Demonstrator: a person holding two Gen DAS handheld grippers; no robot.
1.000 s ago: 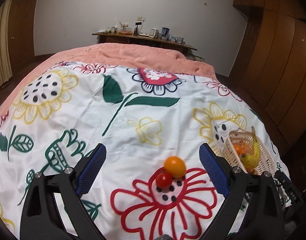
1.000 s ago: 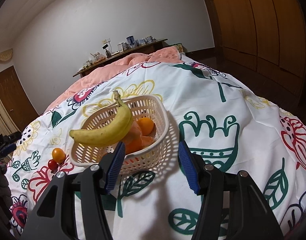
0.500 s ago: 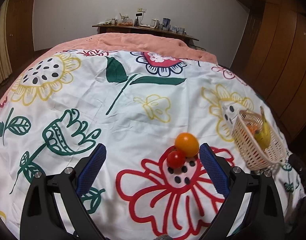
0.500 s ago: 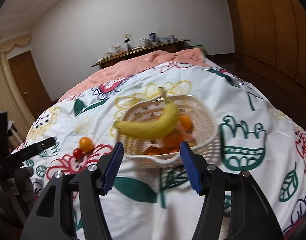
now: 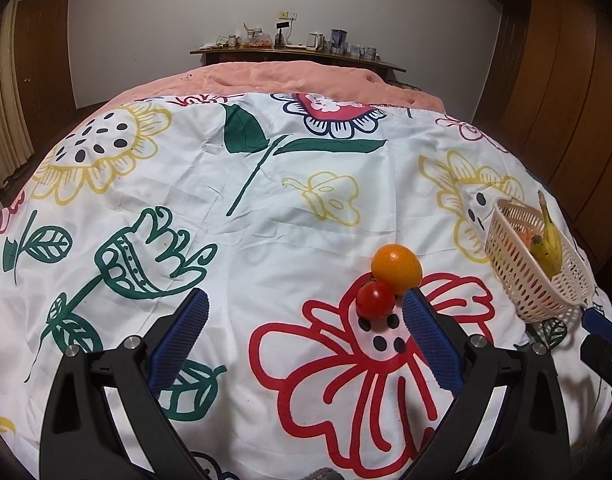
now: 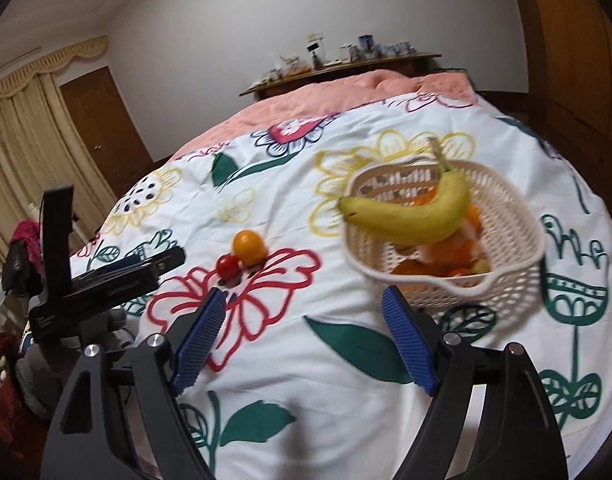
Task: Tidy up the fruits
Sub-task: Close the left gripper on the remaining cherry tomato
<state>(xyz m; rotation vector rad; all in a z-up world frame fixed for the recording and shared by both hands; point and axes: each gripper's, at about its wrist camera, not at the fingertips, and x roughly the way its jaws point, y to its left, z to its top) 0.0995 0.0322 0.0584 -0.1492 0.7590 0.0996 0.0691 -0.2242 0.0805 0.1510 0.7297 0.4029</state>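
Observation:
An orange (image 5: 396,262) and a small red tomato (image 5: 375,299) lie touching on a red flower of the bedspread. My left gripper (image 5: 306,312) is open just short of them, its right fingertip close beside the tomato, nothing between the pads. A cream plastic basket (image 6: 509,240) holds a banana (image 6: 409,216) across its rim and several orange fruits. My right gripper (image 6: 304,310) hangs over the sheet in front of the basket; its jaws are opening and hold nothing. The orange (image 6: 248,245) and tomato (image 6: 228,267) show left of it.
The flowered white sheet (image 5: 266,208) covers a bed with a pink blanket (image 5: 306,80) behind. A wooden shelf (image 5: 298,54) with jars lines the back wall. Wooden wardrobes (image 5: 565,80) stand right. The basket (image 5: 533,276) sits near the bed's right edge. The left gripper's body (image 6: 102,276) shows at left.
The left gripper sank closer to the orange and tomato. The right gripper swung left away from the basket, rolled, and its jaws spread wider.

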